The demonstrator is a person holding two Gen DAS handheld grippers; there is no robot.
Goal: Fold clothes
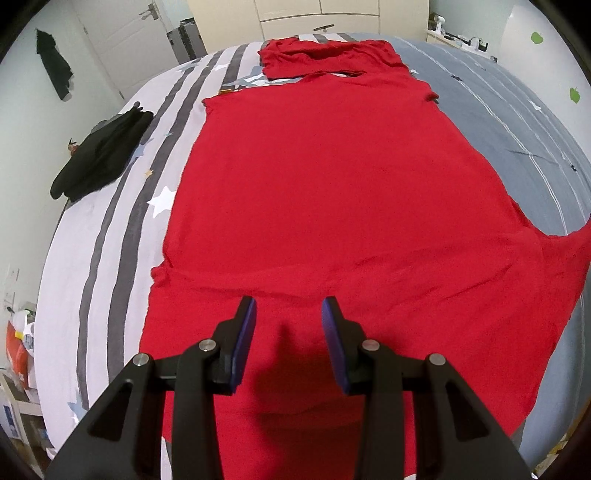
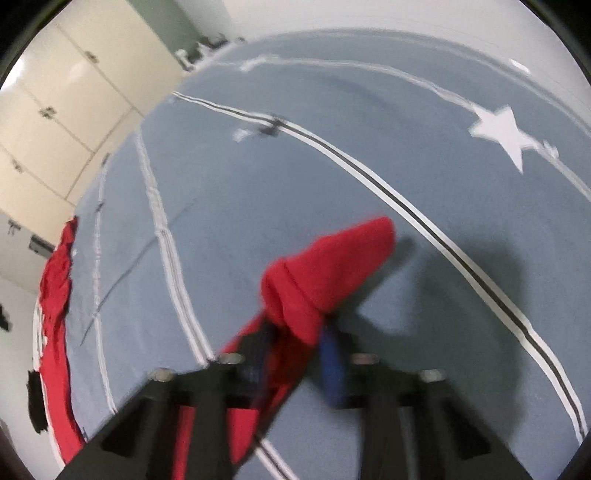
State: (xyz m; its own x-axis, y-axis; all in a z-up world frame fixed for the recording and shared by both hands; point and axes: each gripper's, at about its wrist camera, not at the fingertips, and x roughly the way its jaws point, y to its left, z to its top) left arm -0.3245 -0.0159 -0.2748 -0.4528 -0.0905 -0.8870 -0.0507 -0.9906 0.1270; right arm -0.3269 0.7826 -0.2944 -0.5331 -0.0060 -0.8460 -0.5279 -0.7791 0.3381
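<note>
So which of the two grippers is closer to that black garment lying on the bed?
Left. The left gripper hovers open over the red shirt, the black garment off to its left. The right gripper, pinching a red corner, is farther away.

Red shirt (image 1: 332,184) flat on the bed, one sleeve (image 2: 325,266) bunched and lifted (second red garment (image 1: 328,55) folded beyond).

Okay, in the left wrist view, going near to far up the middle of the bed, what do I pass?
left gripper → spread red garment → folded red garment → cream wardrobe.
</note>
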